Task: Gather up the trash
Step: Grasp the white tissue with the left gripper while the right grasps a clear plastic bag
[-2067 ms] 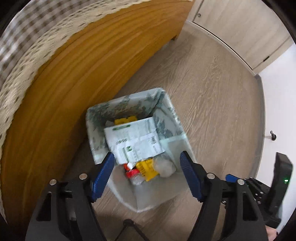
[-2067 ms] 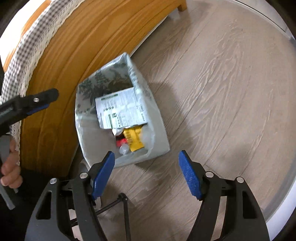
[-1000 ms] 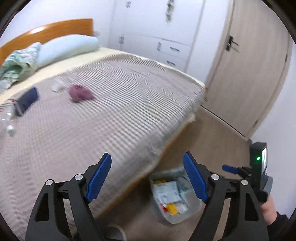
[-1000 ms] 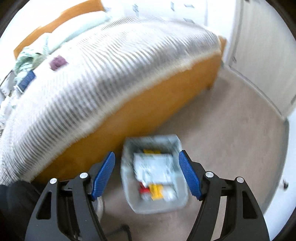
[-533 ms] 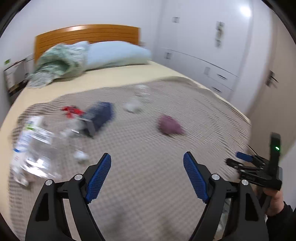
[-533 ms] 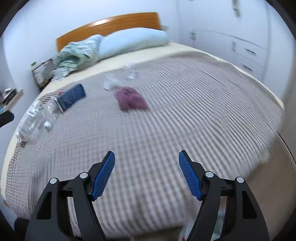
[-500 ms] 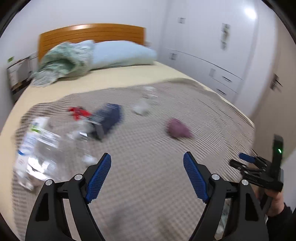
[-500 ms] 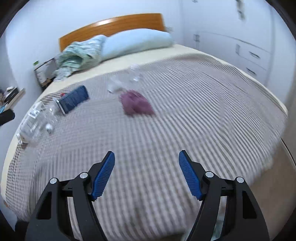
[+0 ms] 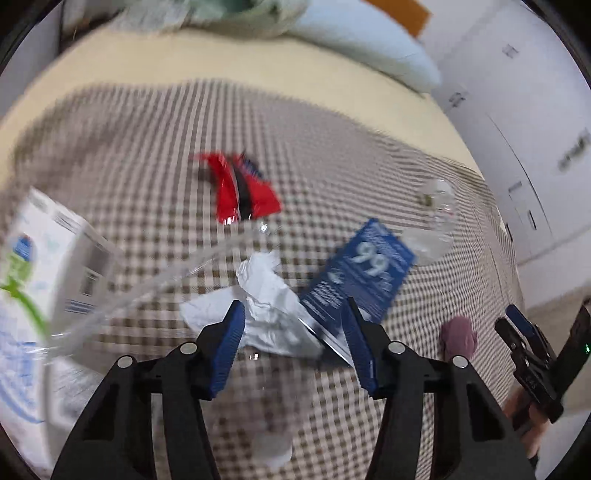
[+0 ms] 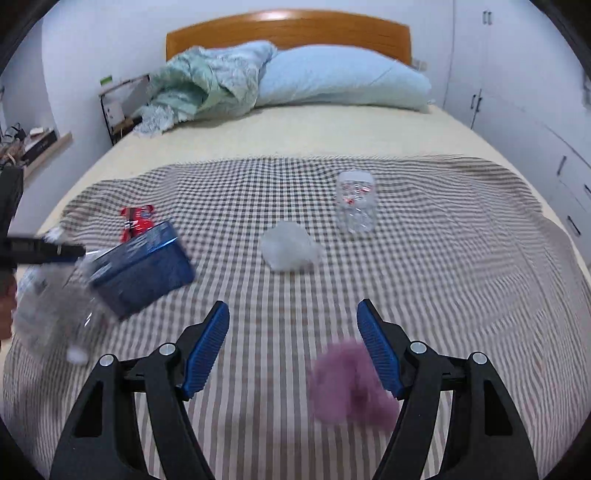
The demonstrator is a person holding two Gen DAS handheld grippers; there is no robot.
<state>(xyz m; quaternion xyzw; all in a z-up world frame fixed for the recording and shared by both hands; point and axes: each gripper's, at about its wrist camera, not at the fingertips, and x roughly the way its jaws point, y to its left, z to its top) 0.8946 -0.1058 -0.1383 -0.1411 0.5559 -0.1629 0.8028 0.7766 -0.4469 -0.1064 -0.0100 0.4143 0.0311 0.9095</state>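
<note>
Trash lies scattered on the checked bedspread [image 10: 443, 258]. In the left wrist view my left gripper [image 9: 293, 328] hangs low over a crumpled white paper [image 9: 269, 302], which sits between its closing jaws; the pads do not visibly press on it. A blue box [image 9: 364, 271], a red wrapper [image 9: 240, 188] and a clear cup [image 9: 439, 216] lie beyond. My right gripper [image 10: 293, 317] is open and holds nothing, with a purple cloth [image 10: 347, 387] just under its right finger. Farther out are a white wad [image 10: 290, 245] and a clear bottle [image 10: 356, 203].
A white carton [image 9: 48, 258] and a clear plastic bottle [image 9: 122, 291] lie left of the left gripper. A pillow [image 10: 340, 77] and a green blanket [image 10: 207, 88] rest against the wooden headboard [image 10: 288, 29]. White wardrobes [image 10: 535, 110] stand to the right.
Both grippers swung up from the bin on the floor to the bed. The left one came down close over the white paper and its jaws narrowed. The right one advanced toward the purple cloth.
</note>
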